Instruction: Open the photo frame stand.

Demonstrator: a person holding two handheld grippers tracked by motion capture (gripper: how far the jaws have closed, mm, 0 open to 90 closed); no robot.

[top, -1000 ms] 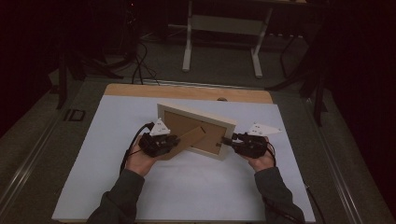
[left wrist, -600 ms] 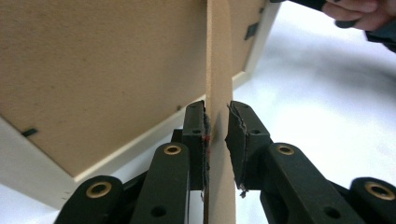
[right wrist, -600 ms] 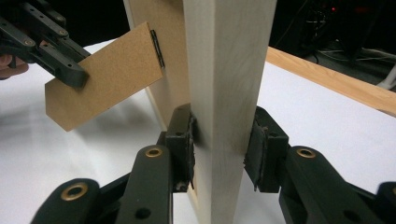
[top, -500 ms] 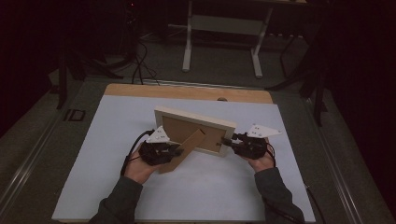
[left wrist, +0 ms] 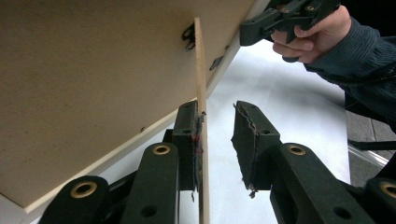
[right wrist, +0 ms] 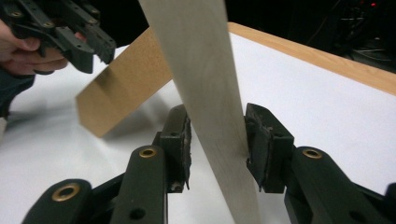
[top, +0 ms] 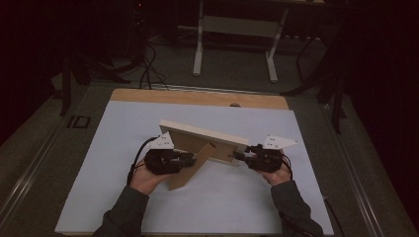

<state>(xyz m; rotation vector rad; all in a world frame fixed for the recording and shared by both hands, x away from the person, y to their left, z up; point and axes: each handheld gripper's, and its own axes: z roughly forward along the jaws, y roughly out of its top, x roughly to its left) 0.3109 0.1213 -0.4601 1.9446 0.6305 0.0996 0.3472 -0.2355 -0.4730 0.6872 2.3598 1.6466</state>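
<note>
A pale wooden picture frame (top: 202, 132) stands on the white table (top: 123, 197) with its brown back toward me. Its fold-out stand (top: 184, 174) reaches down to the table in front. My left gripper (top: 190, 159) straddles that stand (left wrist: 201, 70). One pad touches the board, the other is clear of it, and the jaws have just been opening. My right gripper (top: 239, 157) straddles the frame's right edge (right wrist: 196, 56). There is a gap at one pad, and these jaws too have just been opening. The frame's back (left wrist: 93, 70) looms over the left jaws.
The table's far edge is a bare wooden strip (top: 197, 96). Beyond it on the dark floor are white metal stand legs (top: 197, 54) and cables (top: 148, 64). White tabletop lies free to both sides of the frame and in front of the hands.
The stand has swung out from the frame's back toward the near edge. Both grippers' jaws have widened. The hands have hardly shifted.
</note>
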